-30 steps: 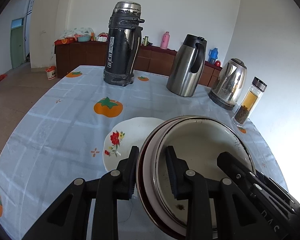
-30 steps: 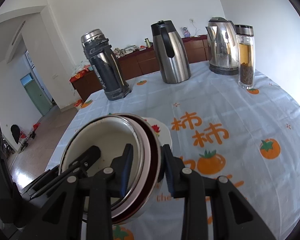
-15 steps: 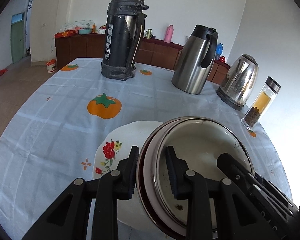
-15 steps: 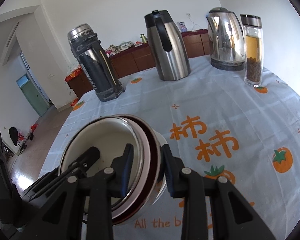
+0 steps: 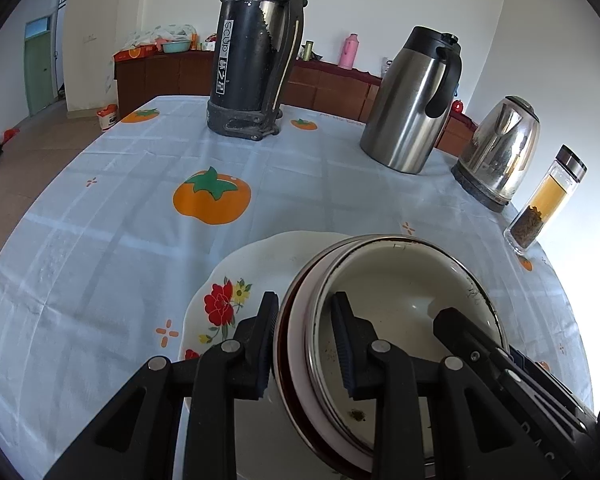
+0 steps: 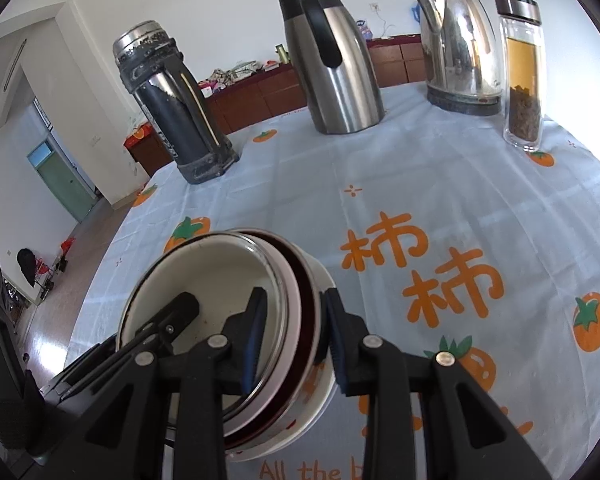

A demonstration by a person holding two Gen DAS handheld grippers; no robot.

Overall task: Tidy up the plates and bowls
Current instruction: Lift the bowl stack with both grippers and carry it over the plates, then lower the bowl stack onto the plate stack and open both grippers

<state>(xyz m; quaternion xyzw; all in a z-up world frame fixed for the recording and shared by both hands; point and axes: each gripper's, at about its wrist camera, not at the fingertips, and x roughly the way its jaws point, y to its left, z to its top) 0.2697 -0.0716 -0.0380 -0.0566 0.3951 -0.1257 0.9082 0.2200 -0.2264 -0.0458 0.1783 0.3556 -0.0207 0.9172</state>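
A stack of nested bowls (image 5: 400,292), a cream enamel one inside pink and dark red ones, hangs tilted between both grippers. My left gripper (image 5: 306,340) is shut on the stack's left rim, one finger inside and one outside. On the opposite rim my right gripper (image 6: 296,336) is shut the same way. The stack (image 6: 220,268) sits low over a white plate (image 5: 252,272) with red flowers that lies on the table. Only the plate's edge (image 6: 327,280) shows in the right wrist view. Whether the stack touches the plate I cannot tell.
Along the far side of the table stand a black thermos (image 5: 256,48), a steel carafe (image 5: 412,100), an electric kettle (image 5: 500,152) and a glass tea bottle (image 5: 548,200). A light blue cloth (image 5: 120,220) with orange persimmons covers the round table. A brown sideboard lines the wall.
Both grippers have carried the bowl stack forward and down over the flowered plate. The jugs at the back now look nearer and larger. Neither grip has changed.
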